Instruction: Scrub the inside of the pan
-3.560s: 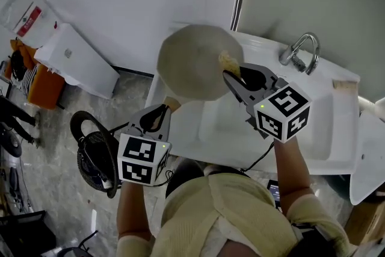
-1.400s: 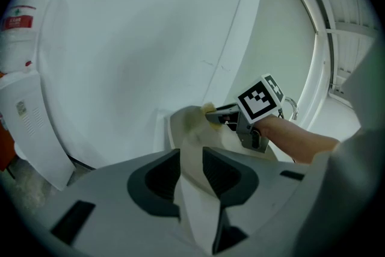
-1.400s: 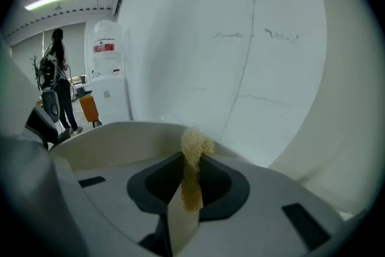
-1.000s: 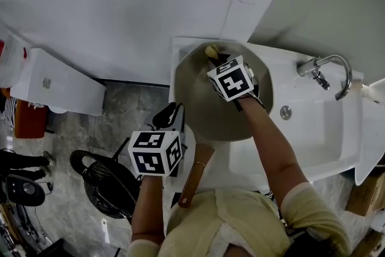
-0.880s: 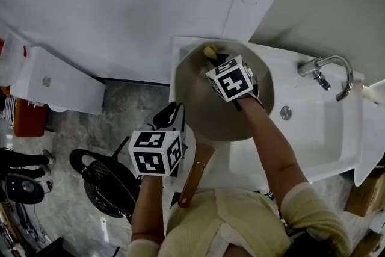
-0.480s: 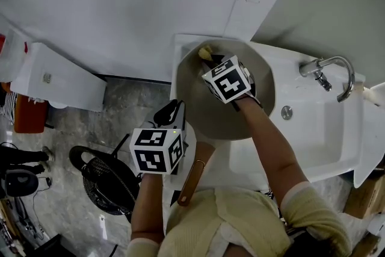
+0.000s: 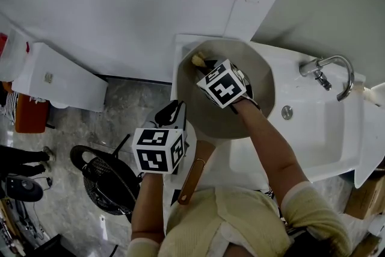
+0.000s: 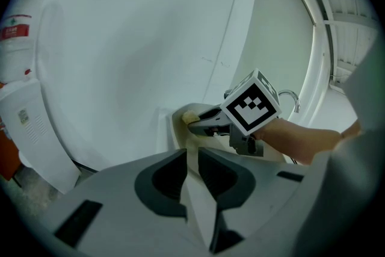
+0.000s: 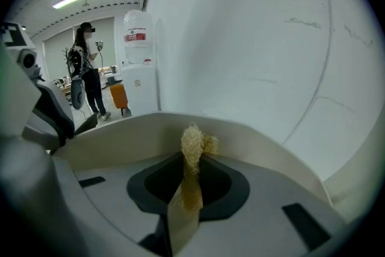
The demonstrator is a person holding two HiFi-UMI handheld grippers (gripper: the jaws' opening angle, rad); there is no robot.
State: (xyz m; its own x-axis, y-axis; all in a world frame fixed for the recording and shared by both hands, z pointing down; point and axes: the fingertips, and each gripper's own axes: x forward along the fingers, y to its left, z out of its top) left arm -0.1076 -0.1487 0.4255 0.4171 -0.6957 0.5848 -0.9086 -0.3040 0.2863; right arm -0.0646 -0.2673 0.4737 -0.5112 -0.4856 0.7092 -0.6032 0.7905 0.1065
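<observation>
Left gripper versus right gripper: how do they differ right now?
Grip: the left gripper is shut on a pale edge, apparently the rim of the beige round pan. The right gripper is shut on a yellow fibrous scrubber.
Place: the left gripper sits outside the pan at its left side. The right gripper reaches inside, with the scrubber at the far wall.
Shared: both are shut and holding something.

We've swung the right gripper (image 7: 203, 65) leftward, sliding the scrubber (image 7: 197, 59) along the far wall inside the pan (image 7: 258, 99).
</observation>
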